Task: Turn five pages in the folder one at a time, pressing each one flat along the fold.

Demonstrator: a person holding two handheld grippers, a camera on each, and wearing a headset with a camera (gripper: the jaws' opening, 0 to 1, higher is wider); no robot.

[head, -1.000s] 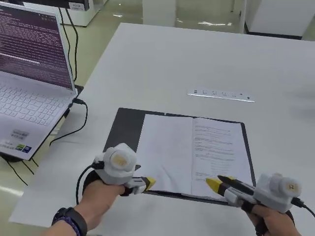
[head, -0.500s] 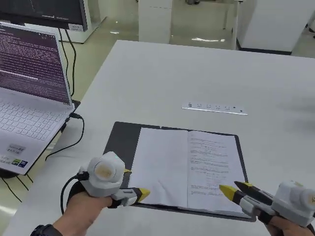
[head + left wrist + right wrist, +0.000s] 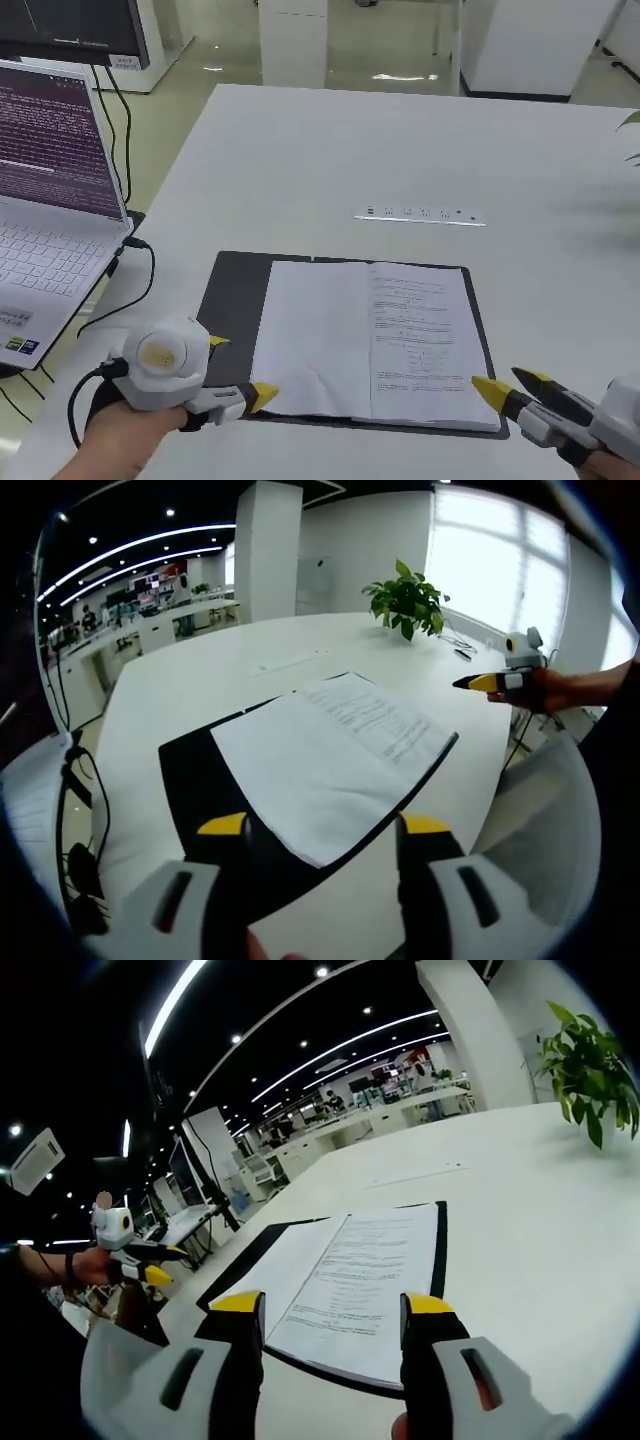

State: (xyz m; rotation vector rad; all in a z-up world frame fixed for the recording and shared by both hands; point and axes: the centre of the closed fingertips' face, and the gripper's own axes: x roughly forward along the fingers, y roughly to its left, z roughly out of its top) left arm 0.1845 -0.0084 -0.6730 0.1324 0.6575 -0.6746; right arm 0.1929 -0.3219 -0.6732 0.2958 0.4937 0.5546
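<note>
Lying open near the front edge of a white table, a black folder sits between two handheld grippers.
Bare tabletop stretches beyond it to a power strip, and a laptop stands at the left edge. The left gripper hovers at the folder's near left corner, the right gripper just beside its near right corner. Both have jaws spread wide, holding nothing.

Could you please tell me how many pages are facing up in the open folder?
2. A blank page lies on the left and a printed page on the right of the black folder; further sheets may be hidden beneath them.
</note>
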